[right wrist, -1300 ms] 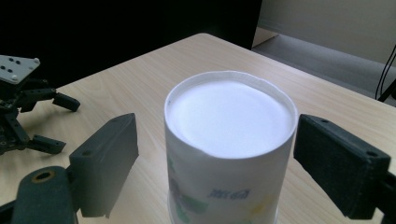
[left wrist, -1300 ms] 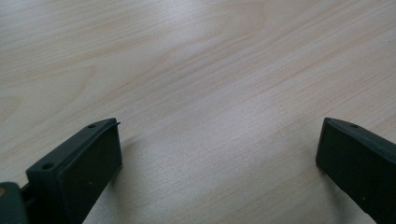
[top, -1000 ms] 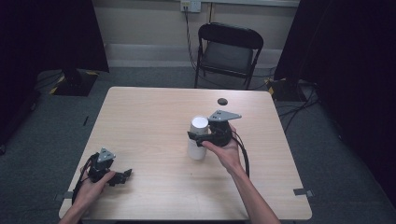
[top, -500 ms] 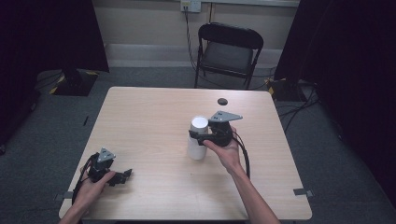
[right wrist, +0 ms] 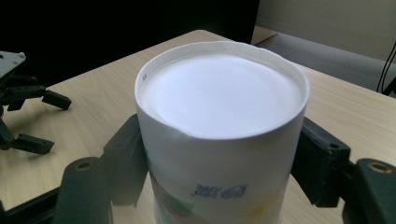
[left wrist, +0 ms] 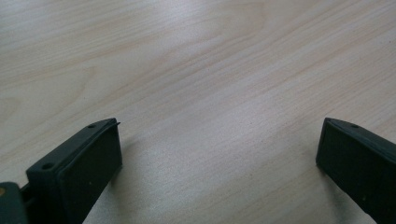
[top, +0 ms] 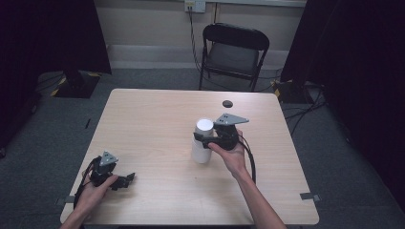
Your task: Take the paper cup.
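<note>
Left gripper point(top: 125, 179): near the front left corner of my table point(top: 153, 119), low over the wood, jaws spread wide, holding nothing.
Right gripper point(top: 199, 139): at mid-table, jaws pressed to both sides of the cup.
White cup point(top: 202, 141): stands upside down on the table, flat base up, squeezed between my right jaws.
Black disc point(top: 227, 103): far edge, well apart.
Chair point(top: 233, 52): beyond the table.
</note>
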`<state>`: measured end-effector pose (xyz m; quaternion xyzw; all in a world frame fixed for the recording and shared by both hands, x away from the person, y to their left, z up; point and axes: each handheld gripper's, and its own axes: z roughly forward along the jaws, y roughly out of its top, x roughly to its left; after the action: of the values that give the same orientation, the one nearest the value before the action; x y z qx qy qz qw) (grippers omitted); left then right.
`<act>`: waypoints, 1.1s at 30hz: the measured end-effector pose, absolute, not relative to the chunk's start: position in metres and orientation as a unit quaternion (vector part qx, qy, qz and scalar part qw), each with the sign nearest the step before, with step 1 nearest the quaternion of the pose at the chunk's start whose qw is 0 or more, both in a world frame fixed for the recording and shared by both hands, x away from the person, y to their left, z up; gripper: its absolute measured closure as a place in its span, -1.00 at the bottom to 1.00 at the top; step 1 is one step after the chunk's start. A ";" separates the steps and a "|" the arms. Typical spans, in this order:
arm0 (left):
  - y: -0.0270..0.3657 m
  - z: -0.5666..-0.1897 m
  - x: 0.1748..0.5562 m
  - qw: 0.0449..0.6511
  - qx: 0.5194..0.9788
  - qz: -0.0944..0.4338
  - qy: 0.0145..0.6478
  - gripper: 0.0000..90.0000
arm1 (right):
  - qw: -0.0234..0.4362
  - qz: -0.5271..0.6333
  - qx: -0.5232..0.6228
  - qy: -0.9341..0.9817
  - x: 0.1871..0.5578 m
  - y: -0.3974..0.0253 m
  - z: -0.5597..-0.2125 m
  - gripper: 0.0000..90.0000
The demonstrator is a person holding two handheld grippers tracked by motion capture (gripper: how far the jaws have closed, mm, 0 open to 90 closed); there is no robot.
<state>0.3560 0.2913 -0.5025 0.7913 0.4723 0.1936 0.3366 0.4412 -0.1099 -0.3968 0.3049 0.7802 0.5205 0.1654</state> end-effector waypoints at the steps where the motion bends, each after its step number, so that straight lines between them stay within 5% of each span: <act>1: 0.291 -0.503 0.356 0.337 0.791 0.194 0.472 -1.00 | 0.165 0.521 0.305 0.780 0.442 -0.110 -0.397 -0.35; 33: 0.290 -0.502 0.356 0.335 0.791 0.195 0.474 -1.00 | 0.164 0.544 0.311 0.762 0.446 -0.111 -0.375 -0.34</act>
<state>0.3561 0.2902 -0.5024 0.7905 0.4743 0.1953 0.3347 0.4455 -0.1113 -0.3748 0.3111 0.7618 0.5439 0.1644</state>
